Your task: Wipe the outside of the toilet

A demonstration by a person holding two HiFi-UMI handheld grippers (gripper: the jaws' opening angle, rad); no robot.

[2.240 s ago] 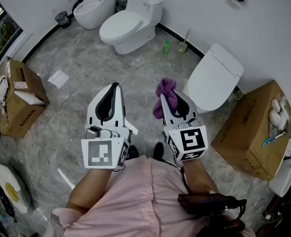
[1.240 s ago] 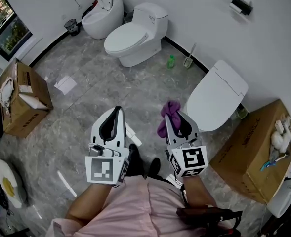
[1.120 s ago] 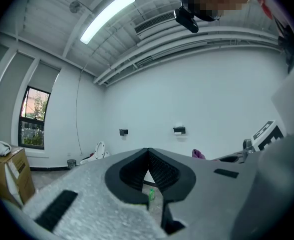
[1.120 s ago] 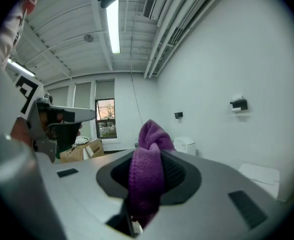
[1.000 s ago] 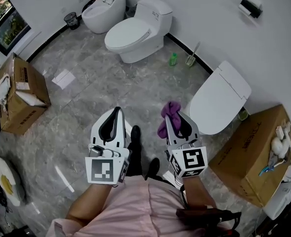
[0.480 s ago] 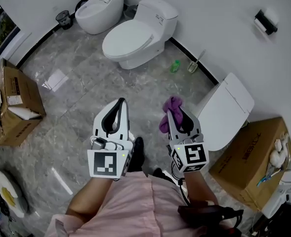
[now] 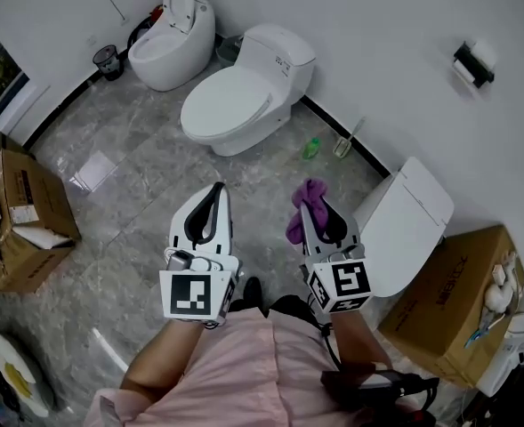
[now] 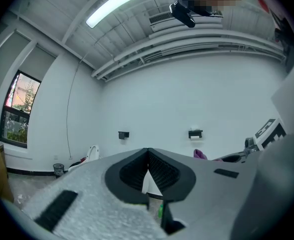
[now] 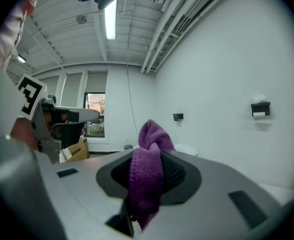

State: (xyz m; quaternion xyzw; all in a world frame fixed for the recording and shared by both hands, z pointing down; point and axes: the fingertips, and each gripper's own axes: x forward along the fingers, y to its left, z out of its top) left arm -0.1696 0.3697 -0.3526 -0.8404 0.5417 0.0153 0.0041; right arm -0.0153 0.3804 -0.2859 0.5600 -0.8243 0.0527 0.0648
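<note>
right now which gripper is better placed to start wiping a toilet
Right, most likely. The right gripper is shut on the purple cloth; the left gripper is shut and empty.

A bathroom-like room holding several toilets on one grey marble-tiled floor (image 7: 146,167). The central white toilet (image 7: 235,96) backs onto a white wall (image 7: 395,25). An egg-shaped toilet (image 7: 168,34) with its lid up stands just left of it, and a third toilet (image 7: 404,229) is to its right. A toilet brush (image 7: 344,145) and green bottle (image 7: 311,149) stand near its right side. A paper holder (image 7: 472,63) hangs farther right, and an opened cardboard box (image 7: 21,212) sits well to its left.
</note>
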